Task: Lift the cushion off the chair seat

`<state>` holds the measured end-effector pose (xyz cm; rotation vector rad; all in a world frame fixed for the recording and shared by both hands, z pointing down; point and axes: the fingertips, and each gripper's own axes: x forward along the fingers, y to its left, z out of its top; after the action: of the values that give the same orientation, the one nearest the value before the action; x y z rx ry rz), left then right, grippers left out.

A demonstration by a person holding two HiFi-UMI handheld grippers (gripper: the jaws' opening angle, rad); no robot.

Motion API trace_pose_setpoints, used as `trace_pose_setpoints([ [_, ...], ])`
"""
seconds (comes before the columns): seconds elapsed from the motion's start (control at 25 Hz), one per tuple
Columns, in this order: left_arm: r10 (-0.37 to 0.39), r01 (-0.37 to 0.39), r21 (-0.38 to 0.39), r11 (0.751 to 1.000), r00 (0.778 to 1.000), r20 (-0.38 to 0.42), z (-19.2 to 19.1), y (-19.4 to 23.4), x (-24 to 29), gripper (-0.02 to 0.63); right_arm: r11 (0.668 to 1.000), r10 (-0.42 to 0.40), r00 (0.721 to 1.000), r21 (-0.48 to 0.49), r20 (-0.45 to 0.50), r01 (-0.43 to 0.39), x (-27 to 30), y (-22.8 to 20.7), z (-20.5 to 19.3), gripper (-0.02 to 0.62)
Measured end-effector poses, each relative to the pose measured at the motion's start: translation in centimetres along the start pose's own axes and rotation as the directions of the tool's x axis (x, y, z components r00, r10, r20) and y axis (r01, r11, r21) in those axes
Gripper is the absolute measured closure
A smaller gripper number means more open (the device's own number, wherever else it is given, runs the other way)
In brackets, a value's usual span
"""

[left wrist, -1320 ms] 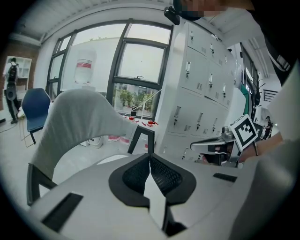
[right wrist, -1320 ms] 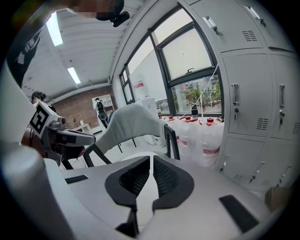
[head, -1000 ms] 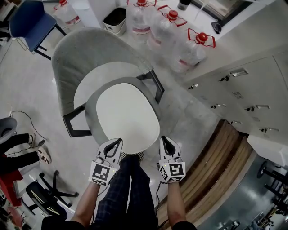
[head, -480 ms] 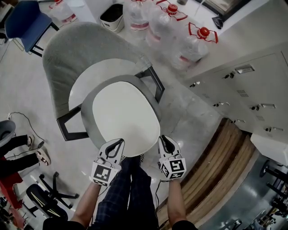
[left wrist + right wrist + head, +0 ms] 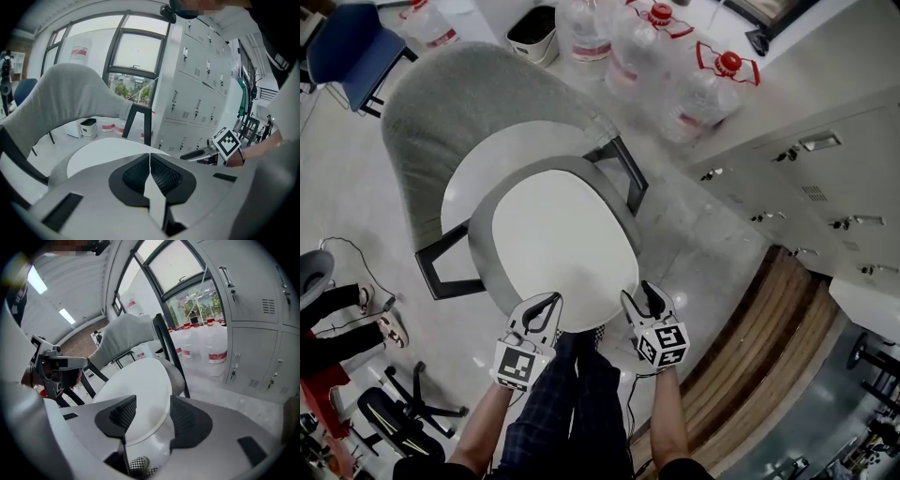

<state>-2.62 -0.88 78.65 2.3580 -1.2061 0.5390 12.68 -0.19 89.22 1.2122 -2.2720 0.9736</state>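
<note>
White oval cushion (image 5: 562, 239) on the grey chair seat (image 5: 481, 246) lies directly ahead. My right gripper (image 5: 637, 292), jaws just opened, apparently straddles its near rim. My left gripper (image 5: 551, 301) is clenched, empty.

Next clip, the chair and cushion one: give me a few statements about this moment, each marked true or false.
1. The left gripper has its jaws together. True.
2. The right gripper is clamped shut. False: its jaws stand apart, with the white cushion edge between them.
3. Red-capped water bottles stand beyond the chair. True.
4. That chair's back is blue. False: it is grey.
</note>
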Motion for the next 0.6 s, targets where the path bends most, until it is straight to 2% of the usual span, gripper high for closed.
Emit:
trace_pose_setpoints([
  [0.12, -0.004, 0.004, 0.011, 1.000, 0.999, -0.039, -0.9, 0.2, 0.1, 0.586, 0.998, 0.037, 0.999, 0.052, 0.007, -0.038, 0.6, 0.0, -0.7, 0.355],
  [0.28, 0.002, -0.002, 0.009, 1.000, 1.000, 0.006, -1.2, 0.4, 0.5, 0.586, 0.996, 0.047, 0.999, 0.077, -0.010, -0.046, 1.2, -0.4, -1.8, 0.344],
  [0.4, -0.004, 0.005, 0.014, 1.000, 0.998, -0.062, -2.0, 0.5, 0.6, 0.586, 0.993, 0.069, 0.997, 0.102, -0.020, -0.067, 1.9, -0.4, -2.5, 0.334],
  [0.6, 0.002, -0.001, 0.014, 1.000, 0.998, -0.063, -2.0, 1.0, 0.7, 0.586, 0.990, 0.096, 0.995, 0.110, -0.035, -0.092, 3.0, 0.2, -2.8, 0.331],
])
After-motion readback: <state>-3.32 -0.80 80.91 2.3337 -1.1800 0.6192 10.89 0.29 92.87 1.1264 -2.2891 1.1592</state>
